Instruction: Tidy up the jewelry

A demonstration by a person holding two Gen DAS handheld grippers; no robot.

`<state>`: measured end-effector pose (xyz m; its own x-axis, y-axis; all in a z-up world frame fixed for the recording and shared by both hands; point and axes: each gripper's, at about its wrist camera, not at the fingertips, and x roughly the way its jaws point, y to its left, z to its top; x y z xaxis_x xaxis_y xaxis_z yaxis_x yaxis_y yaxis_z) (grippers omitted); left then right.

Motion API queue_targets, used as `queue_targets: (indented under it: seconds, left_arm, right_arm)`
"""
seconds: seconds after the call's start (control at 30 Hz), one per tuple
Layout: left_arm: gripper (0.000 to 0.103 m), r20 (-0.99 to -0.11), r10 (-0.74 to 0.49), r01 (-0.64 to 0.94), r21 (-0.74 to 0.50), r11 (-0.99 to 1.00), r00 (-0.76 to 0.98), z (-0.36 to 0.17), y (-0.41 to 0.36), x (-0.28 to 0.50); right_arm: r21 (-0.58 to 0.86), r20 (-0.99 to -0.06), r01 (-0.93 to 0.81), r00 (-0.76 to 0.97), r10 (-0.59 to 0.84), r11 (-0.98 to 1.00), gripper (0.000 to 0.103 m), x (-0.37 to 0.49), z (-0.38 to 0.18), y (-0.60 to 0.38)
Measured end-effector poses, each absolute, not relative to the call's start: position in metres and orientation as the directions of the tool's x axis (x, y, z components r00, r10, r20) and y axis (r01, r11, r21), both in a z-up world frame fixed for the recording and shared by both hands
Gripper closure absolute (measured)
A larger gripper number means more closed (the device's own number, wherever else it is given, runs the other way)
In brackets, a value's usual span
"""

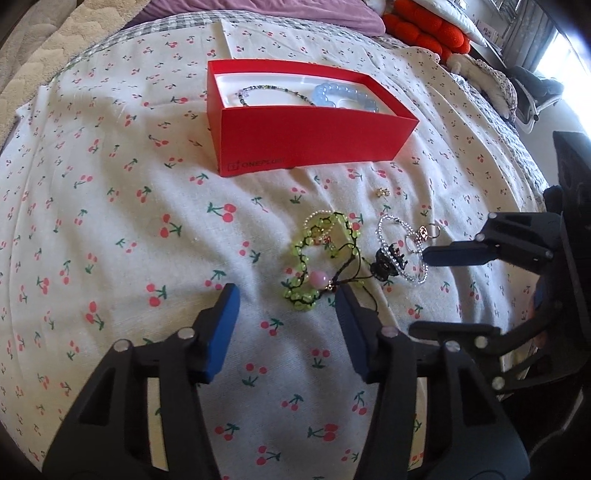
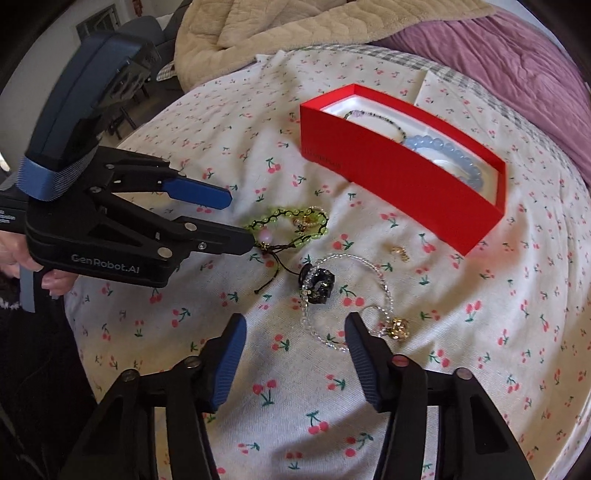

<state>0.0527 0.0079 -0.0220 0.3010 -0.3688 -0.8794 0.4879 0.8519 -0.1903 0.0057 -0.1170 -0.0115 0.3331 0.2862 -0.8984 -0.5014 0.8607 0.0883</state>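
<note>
A red open box (image 1: pixel 306 136) (image 2: pixel 388 173) lies on the cherry-print cloth and holds a thin beaded necklace (image 1: pixel 273 90) and a pale blue bead bracelet (image 1: pixel 343 96) (image 2: pixel 450 155). In front of it lie a green bead bracelet with a pink bead (image 1: pixel 314 266) (image 2: pixel 291 225), a clear crystal bracelet with a black charm (image 1: pixel 395 254) (image 2: pixel 347 295), and a small gold earring (image 1: pixel 382 192) (image 2: pixel 400 253). My left gripper (image 1: pixel 288 295) (image 2: pixel 240 218) is open, just short of the green bracelet. My right gripper (image 2: pixel 295 328) (image 1: pixel 424 288) is open at the crystal bracelet.
A beige quilt (image 2: pixel 314 26) and a purple blanket (image 2: pixel 498 62) lie behind the cloth. Orange cushions (image 1: pixel 424 29) sit at the far right. A gold-charm ring (image 2: pixel 397 326) hangs on the crystal bracelet.
</note>
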Motion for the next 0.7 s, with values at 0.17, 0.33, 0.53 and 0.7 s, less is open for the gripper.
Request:
queue_targets:
  seconds: [0.17,0.33,0.53,0.7]
  left_arm:
    - [0.062,-0.88,-0.377,0.496,-0.199,0.845,0.289,-0.025,0.005,0.057]
    - [0.076,-0.889,-0.369,0.522,-0.187,0.832,0.27,-0.031,-0.003,0.06]
    - [0.076,-0.889,-0.374,0.514,-0.199,0.835,0.264,-0.032,-0.006,0.066]
    - [0.086,-0.899,-0.342,0.517,-0.162,0.84,0.274,-0.032,-0.011,0.067]
  right_arm:
    - [0.079,-0.916,-0.478,0.311,0.252,0.875,0.065,0.017,-0.027,-0.116]
    - [0.093,-0.918,-0.469,0.3,0.258,0.878,0.088,0.023,-0.028,-0.119]
    - [0.084,-0.921,-0.47,0.299,0.248,0.879,0.092,0.022,-0.027,-0.119]
    - [0.087,-0.921,-0.464,0.3,0.249,0.881,0.094,0.02,-0.023,-0.122]
